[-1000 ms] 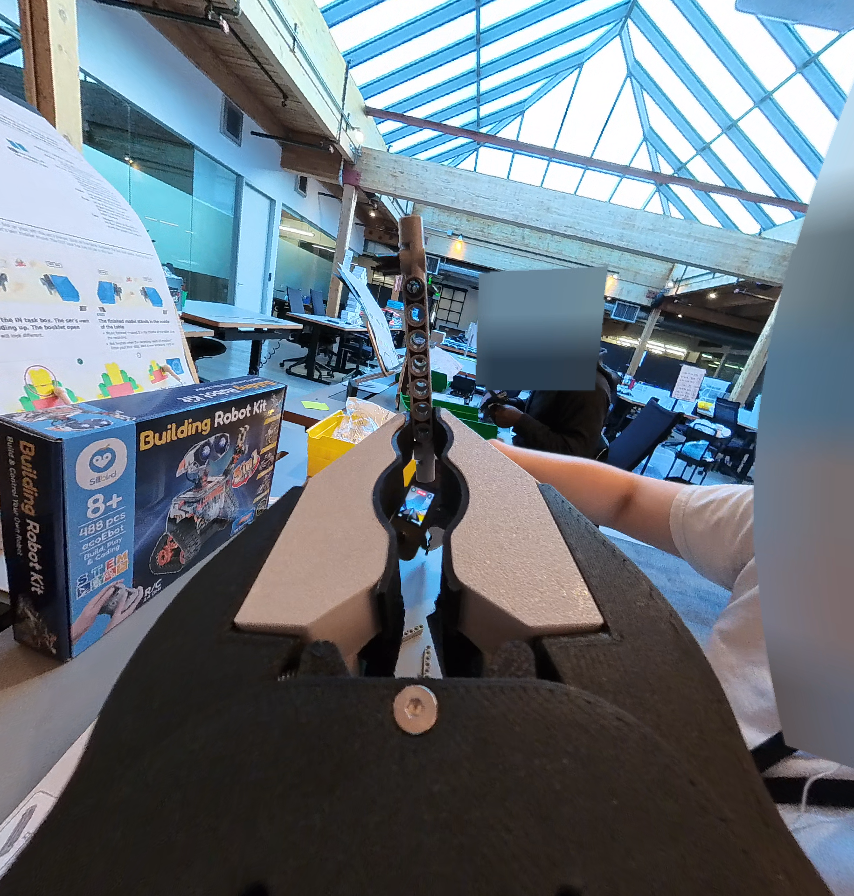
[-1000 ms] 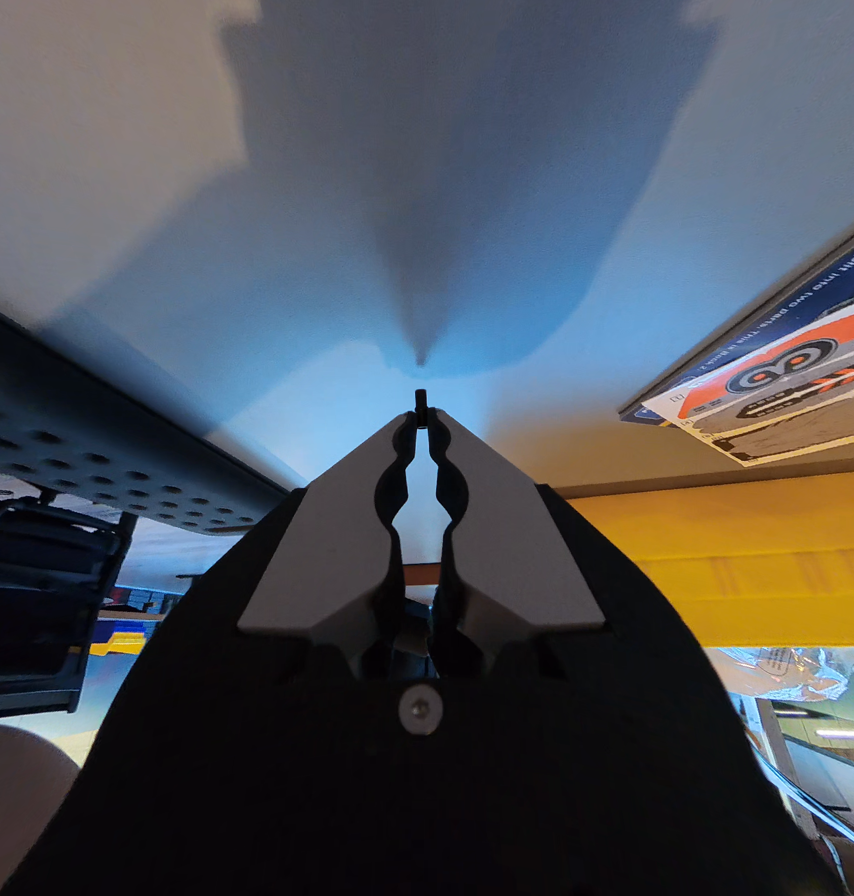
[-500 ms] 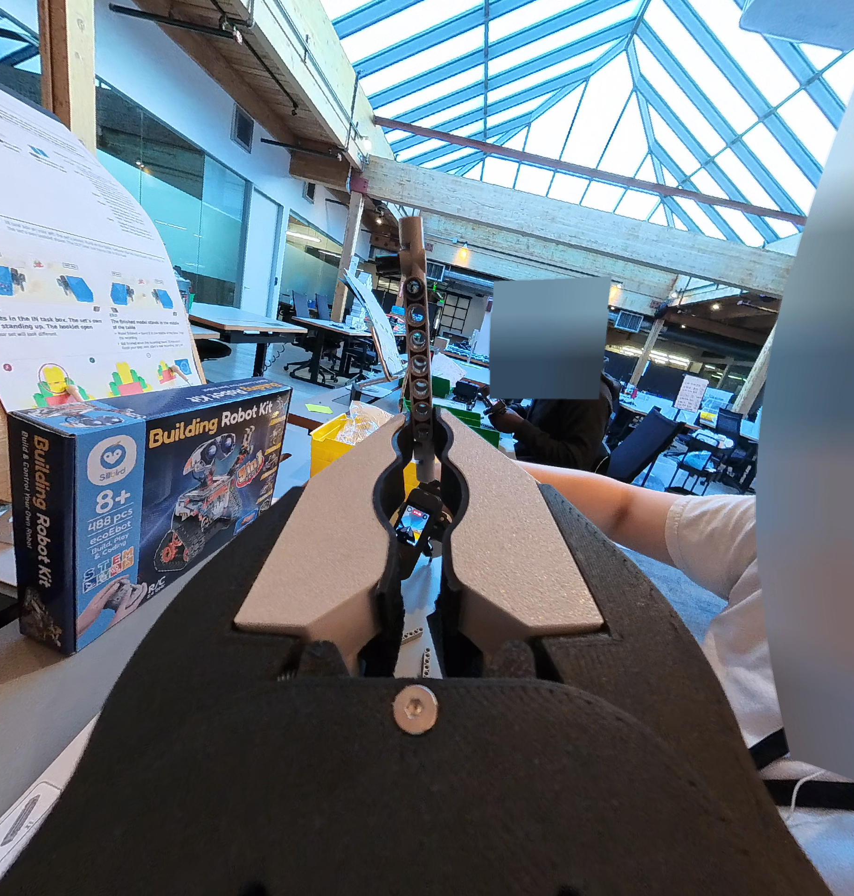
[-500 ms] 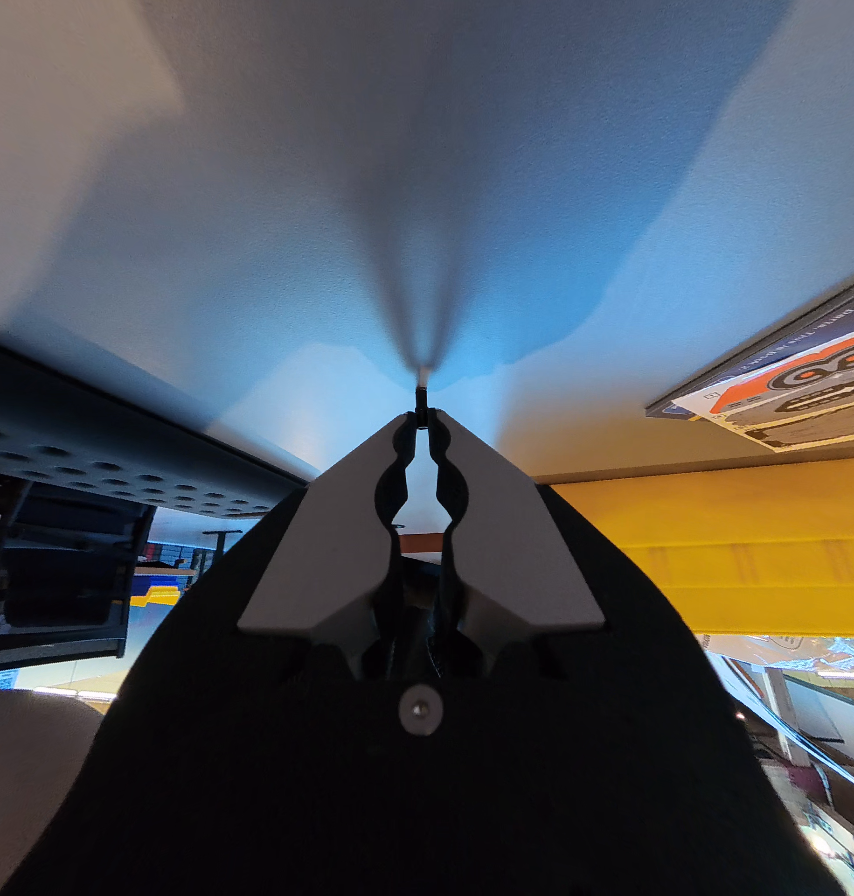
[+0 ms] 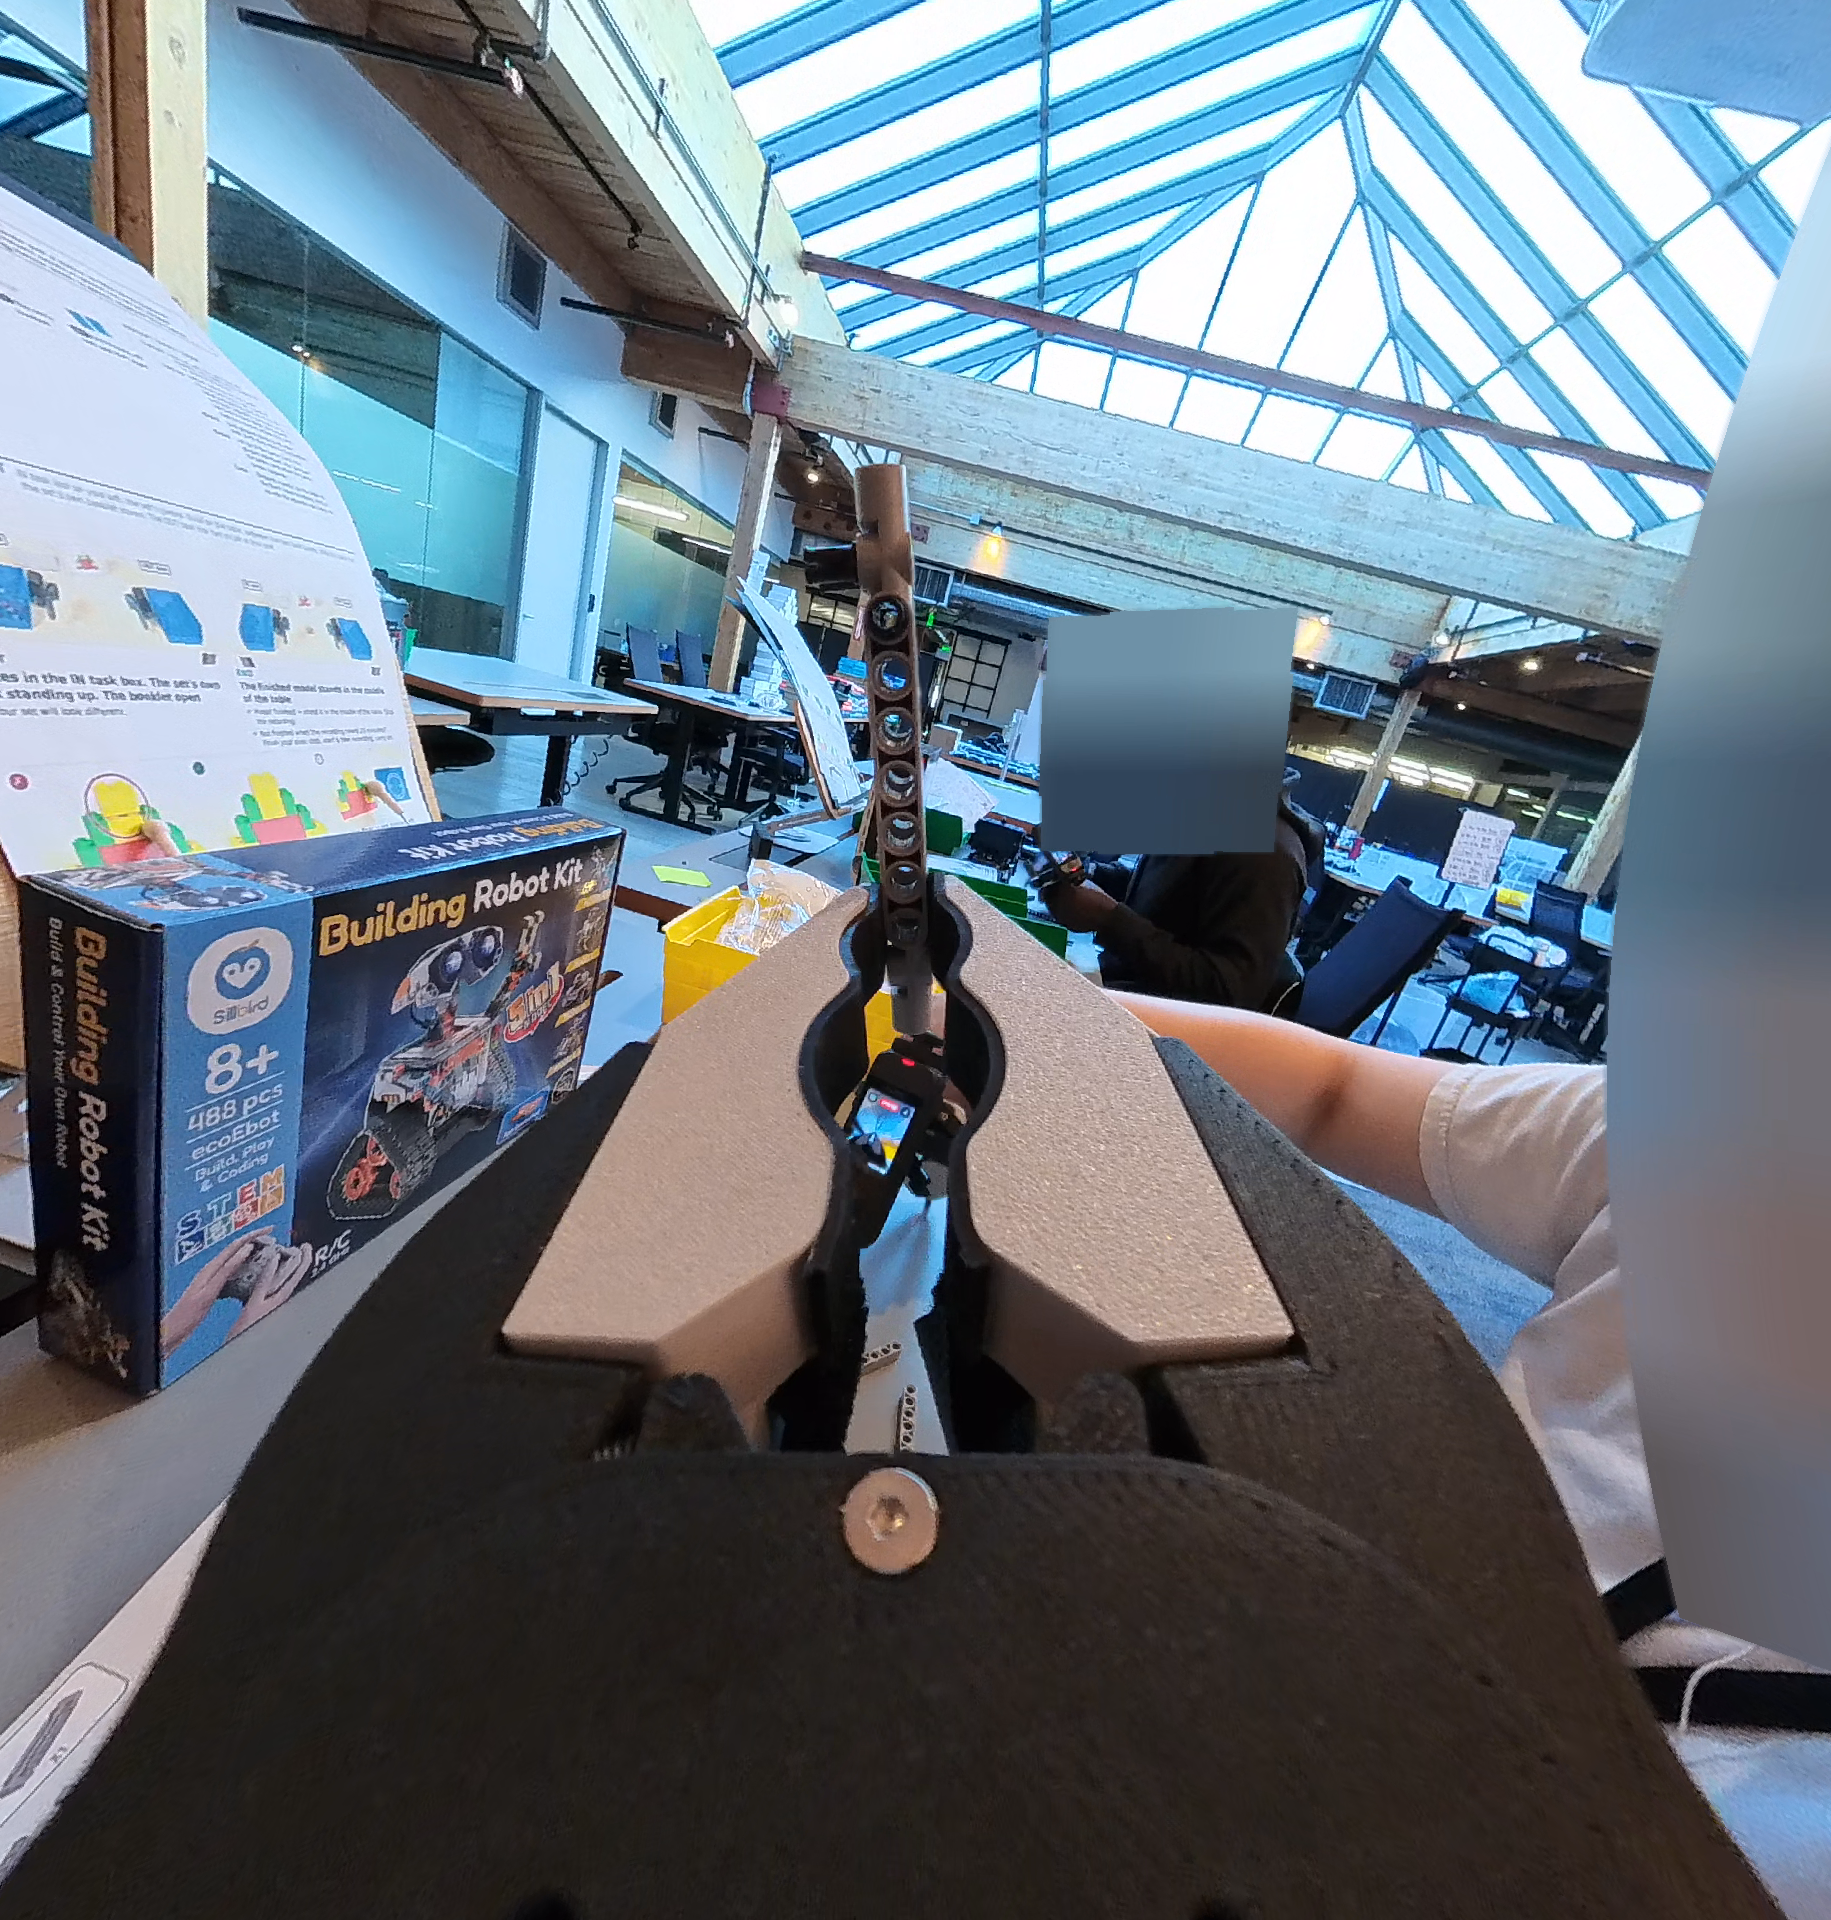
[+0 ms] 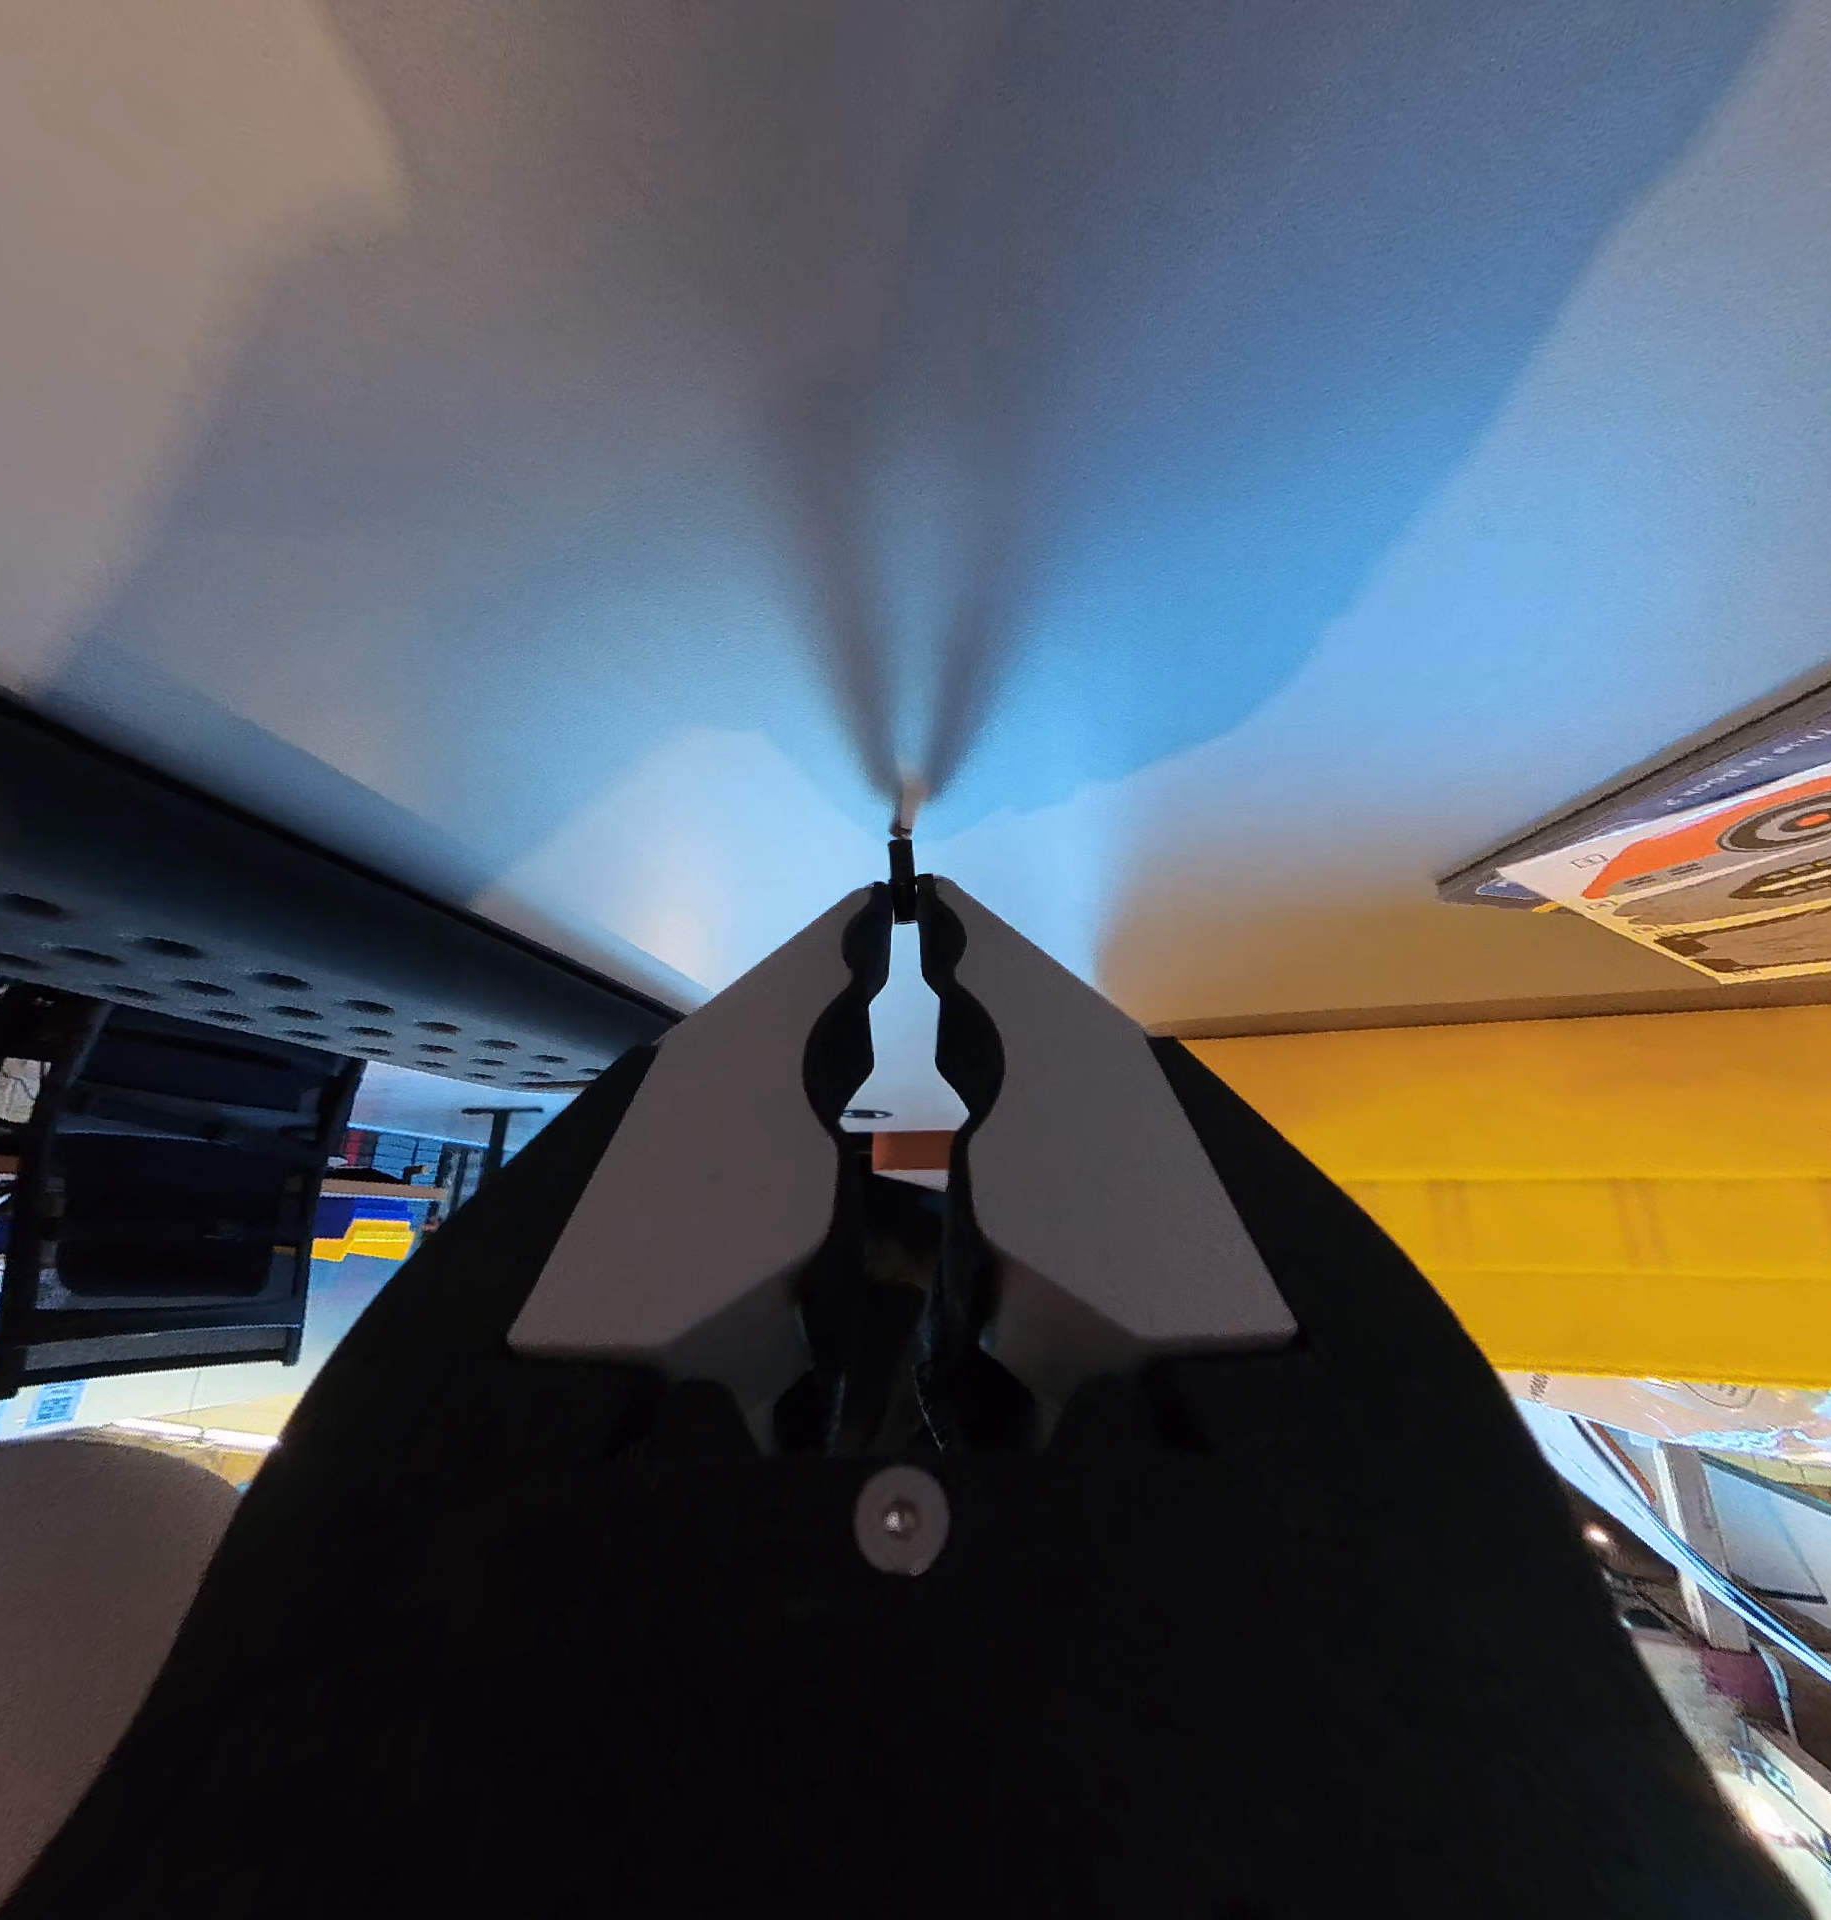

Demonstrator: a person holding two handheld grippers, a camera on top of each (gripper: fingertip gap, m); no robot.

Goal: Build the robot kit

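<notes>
My left gripper is shut on a long grey beam with a row of holes, which stands upright out of the fingertips. A small device with a lit screen shows through the gap between the fingers. My right gripper is shut on a small black pin, whose tip is at or very close to the pale table surface, where a small light piece lies just beyond it. The right wrist view looks upside down.
A blue robot kit box stands on the table at left, with an instruction board behind it. A yellow bin sits beyond. A person's arm reaches in from the right. The right wrist view shows a yellow bin, a booklet and a dark perforated panel. Tip to tip, the grippers are about 50 cm apart.
My left gripper has shifted slightly, so the kit box sits farther right in view. My right gripper has moved in on the table surface, and the pin's shadow has narrowed to a point.
</notes>
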